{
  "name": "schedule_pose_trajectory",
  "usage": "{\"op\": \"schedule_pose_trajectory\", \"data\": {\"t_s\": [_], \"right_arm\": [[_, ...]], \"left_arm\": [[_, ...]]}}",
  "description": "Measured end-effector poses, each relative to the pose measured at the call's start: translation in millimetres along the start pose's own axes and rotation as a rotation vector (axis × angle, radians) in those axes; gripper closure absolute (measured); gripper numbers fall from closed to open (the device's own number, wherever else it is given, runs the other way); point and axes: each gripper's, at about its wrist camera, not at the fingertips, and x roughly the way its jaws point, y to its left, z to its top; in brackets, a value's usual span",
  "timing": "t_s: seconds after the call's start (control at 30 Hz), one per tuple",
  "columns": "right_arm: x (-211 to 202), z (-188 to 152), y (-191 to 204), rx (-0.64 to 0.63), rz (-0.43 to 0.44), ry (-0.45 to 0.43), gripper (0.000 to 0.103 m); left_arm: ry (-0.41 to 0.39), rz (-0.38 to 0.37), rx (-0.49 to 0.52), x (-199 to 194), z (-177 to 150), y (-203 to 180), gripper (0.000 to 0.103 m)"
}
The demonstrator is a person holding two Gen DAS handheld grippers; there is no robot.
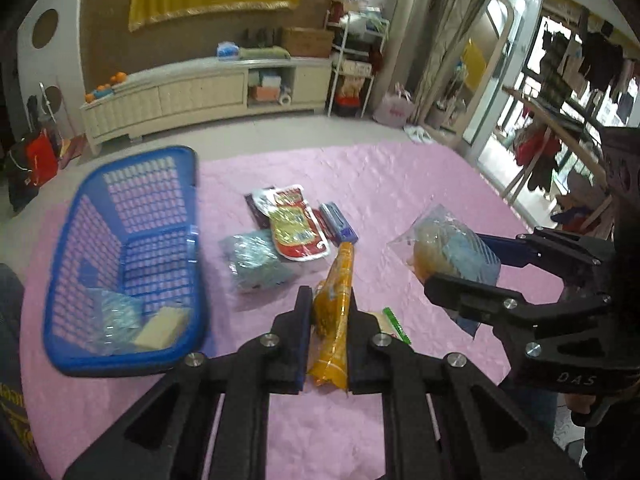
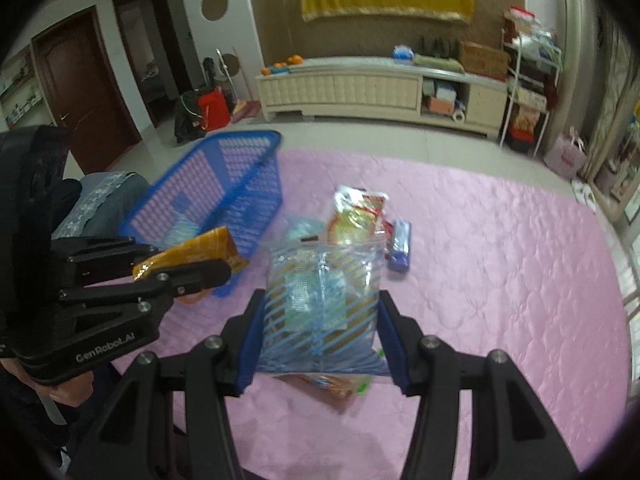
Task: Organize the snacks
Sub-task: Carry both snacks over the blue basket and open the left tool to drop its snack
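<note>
Two packets are riding in my grippers: the left gripper [image 1: 326,320] is clamping an orange snack bag [image 1: 334,320], the right gripper [image 2: 320,320] a blue-striped clear pouch [image 2: 320,300]. The blue basket [image 1: 72,240], far left, is holding roughly two packets (blurred); about four are waiting on the pink cloth [image 1: 400,184].

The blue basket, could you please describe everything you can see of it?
The blue basket is plastic with lattice walls and a thick rounded rim. It sits on the pink cloth, left of the loose snacks, looking tipped. Inside lie a clear bluish packet and a tan packet. Neither gripper touches it.
</note>
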Motion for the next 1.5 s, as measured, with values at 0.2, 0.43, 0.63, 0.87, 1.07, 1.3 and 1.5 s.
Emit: {"op": "schedule_pose_trajectory", "data": {"t_s": [0.2,0.43,0.63,0.87,1.07,1.3,1.5], "right_arm": [[-14.6,12.5,39.7,-0.06,0.005,-0.053,0.045],[-13.9,25.0,81.2,-0.117,0.03,-0.084,0.045],[-3.3,33.6,104.5,-0.147,0.056,-0.082,0.045],[7.2,51.1,116.7,-0.155,0.087,-0.076,0.045],[26.5,67.7,122.4,-0.166,0.095,-0.054,0.045],[59.9,82.9,117.3,-0.153,0.105,-0.009,0.045],[89.8,92.5,110.6,-0.151,0.109,0.034,0.045]], "left_arm": [[-0.059,0.026,-0.004,-38.2,-5.3,21.9,0.091],[-0.09,0.072,-0.007,-71.0,-7.7,53.0,0.091],[-0.092,0.113,-0.019,-84.6,-7.9,76.2,0.091],[-0.08,0.144,-0.052,-87.5,0.8,101.9,0.091],[-0.062,0.159,-0.072,-77.9,12.6,123.5,0.091],[-0.019,0.158,-0.104,-48.4,26.0,146.5,0.091],[0.017,0.15,-0.118,-18.0,37.0,164.0,0.091]]}}
